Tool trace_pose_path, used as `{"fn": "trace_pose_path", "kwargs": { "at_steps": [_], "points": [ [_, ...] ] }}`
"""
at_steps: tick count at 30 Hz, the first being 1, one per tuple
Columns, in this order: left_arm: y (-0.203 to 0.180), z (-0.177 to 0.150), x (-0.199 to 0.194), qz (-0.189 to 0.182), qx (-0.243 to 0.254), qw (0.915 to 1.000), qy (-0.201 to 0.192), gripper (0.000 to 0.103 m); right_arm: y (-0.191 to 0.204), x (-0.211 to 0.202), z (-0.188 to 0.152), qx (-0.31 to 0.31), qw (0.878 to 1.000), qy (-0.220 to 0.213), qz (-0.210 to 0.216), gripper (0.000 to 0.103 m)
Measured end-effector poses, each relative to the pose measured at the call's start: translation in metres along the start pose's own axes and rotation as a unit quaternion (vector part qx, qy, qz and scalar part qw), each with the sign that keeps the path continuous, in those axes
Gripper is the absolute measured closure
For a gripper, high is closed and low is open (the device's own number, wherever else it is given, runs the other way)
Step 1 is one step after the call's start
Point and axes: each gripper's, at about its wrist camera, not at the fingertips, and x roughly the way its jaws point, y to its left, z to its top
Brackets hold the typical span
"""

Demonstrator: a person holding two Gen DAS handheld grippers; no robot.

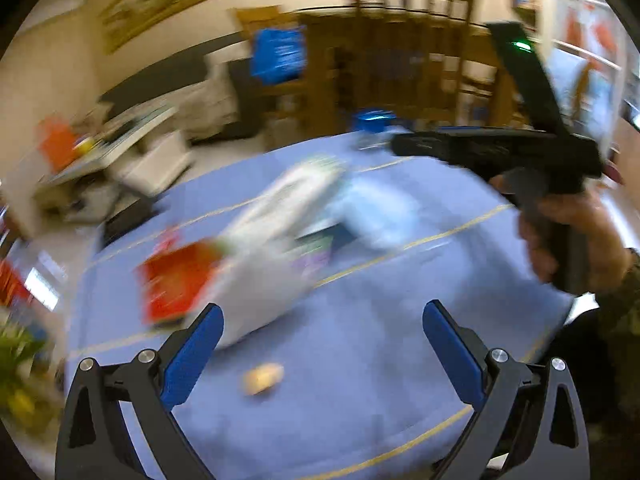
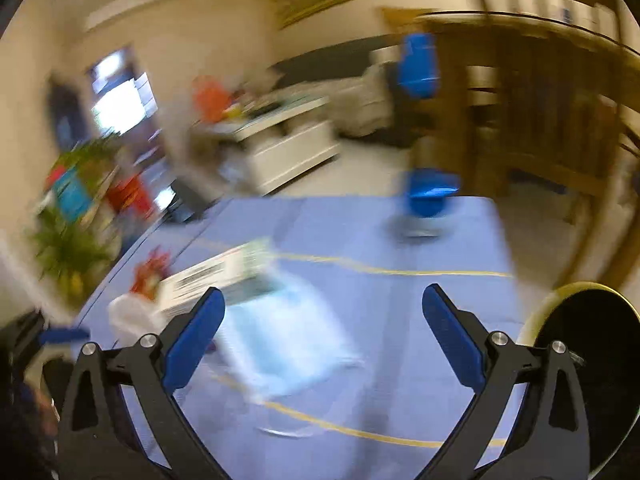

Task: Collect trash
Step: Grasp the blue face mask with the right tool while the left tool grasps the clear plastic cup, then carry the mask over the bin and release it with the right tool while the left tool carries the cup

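Note:
Both views are blurred by motion. Trash lies on a blue tablecloth (image 1: 360,320): a red packet (image 1: 176,284), a white bag or carton (image 1: 276,232), a pale blue plastic bag (image 1: 380,216) and a small tan scrap (image 1: 264,378). My left gripper (image 1: 322,344) is open and empty above the cloth, close to the white piece and the scrap. My right gripper (image 2: 322,332) is open and empty over the pale blue bag (image 2: 288,344), with a white printed carton (image 2: 216,276) and red packet (image 2: 150,272) to its left. The right gripper body (image 1: 504,152) shows in the left view.
A blue object (image 2: 430,196) stands at the table's far edge. A black round bin with a yellow rim (image 2: 584,360) is at the right. Wooden chairs (image 1: 412,52), a white cabinet (image 2: 288,144) and plants (image 2: 68,236) stand around the table.

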Motion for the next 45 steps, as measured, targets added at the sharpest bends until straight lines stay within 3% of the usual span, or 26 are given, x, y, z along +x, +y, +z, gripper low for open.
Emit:
{"fn": "trace_pose_path", "kwargs": {
  "at_steps": [3, 4, 7, 8, 9, 10, 12, 16, 19, 22, 24, 28, 32, 36, 38, 39, 40, 41, 45],
  "points": [
    [0.043, -0.014, -0.007, 0.046, -0.032, 0.9984, -0.001, 0.007, 0.035, 0.029, 0.001, -0.060, 0.997, 0.039, -0.014, 0.006],
    [0.059, -0.019, -0.009, 0.058, -0.048, 0.9972, -0.002, 0.007, 0.042, 0.045, -0.001, -0.074, 0.995, 0.072, -0.013, 0.006],
    [0.093, -0.027, -0.013, 0.067, -0.084, 0.9942, -0.005, 0.007, 0.052, 0.069, -0.011, -0.110, 0.986, 0.117, -0.051, 0.009],
    [0.101, -0.028, -0.012, 0.068, -0.093, 0.9933, -0.006, 0.007, 0.052, 0.074, -0.013, -0.110, 0.984, 0.130, -0.051, 0.019],
    [0.108, -0.027, -0.010, 0.067, -0.104, 0.9923, -0.005, 0.007, 0.051, 0.079, -0.015, -0.099, 0.983, 0.150, -0.036, 0.060],
    [0.116, -0.027, -0.008, 0.053, -0.121, 0.9912, -0.003, 0.007, 0.051, 0.082, -0.018, -0.084, 0.982, 0.169, -0.028, 0.088],
    [0.122, -0.026, -0.005, 0.032, -0.142, 0.9893, -0.002, 0.007, 0.053, 0.076, -0.018, -0.072, 0.983, 0.164, -0.028, 0.096],
    [0.117, -0.024, -0.004, 0.019, -0.136, 0.9905, -0.005, 0.007, 0.059, 0.037, -0.013, -0.048, 0.991, 0.123, -0.002, 0.097],
    [0.101, -0.026, -0.008, -0.006, -0.125, 0.9921, -0.010, 0.007, 0.038, 0.001, -0.004, 0.019, 0.996, 0.079, 0.036, 0.097],
    [0.078, -0.020, -0.010, -0.032, -0.107, 0.9936, -0.017, 0.007, -0.002, -0.014, -0.001, 0.103, 0.990, 0.058, 0.071, 0.097],
    [0.057, -0.012, -0.010, -0.050, -0.086, 0.9948, -0.022, 0.007, -0.020, -0.014, -0.009, 0.111, 0.991, 0.069, 0.033, 0.097],
    [0.012, 0.002, -0.005, -0.075, -0.030, 0.9962, -0.031, 0.007, -0.048, -0.029, -0.023, 0.171, 0.979, 0.026, 0.106, 0.098],
    [-0.016, 0.018, 0.022, -0.093, -0.012, 0.9956, -0.011, 0.007, -0.069, -0.026, -0.035, 0.209, 0.971, 0.017, 0.115, 0.097],
    [-0.022, 0.026, 0.056, -0.092, -0.057, 0.9934, 0.038, 0.007, -0.073, -0.037, -0.030, 0.204, 0.971, 0.000, 0.121, 0.097],
    [-0.025, 0.024, 0.067, -0.065, -0.076, 0.9937, 0.052, 0.012, -0.072, -0.043, -0.028, 0.197, 0.973, -0.009, 0.123, 0.097],
    [-0.025, 0.022, 0.070, -0.049, -0.082, 0.9938, 0.058, 0.024, -0.073, -0.043, -0.028, 0.195, 0.973, -0.010, 0.123, 0.097],
    [-0.024, 0.018, 0.073, -0.045, -0.088, 0.9931, 0.065, 0.045, -0.074, -0.043, -0.029, 0.195, 0.973, -0.010, 0.123, 0.097],
    [-0.021, 0.014, 0.077, -0.046, -0.099, 0.9912, 0.075, 0.055, -0.074, -0.043, -0.028, 0.196, 0.973, -0.010, 0.123, 0.097],
    [-0.001, 0.003, 0.078, -0.028, -0.139, 0.9867, 0.079, 0.055, -0.071, -0.048, -0.029, 0.198, 0.972, -0.020, 0.126, 0.097]
  ]
}}
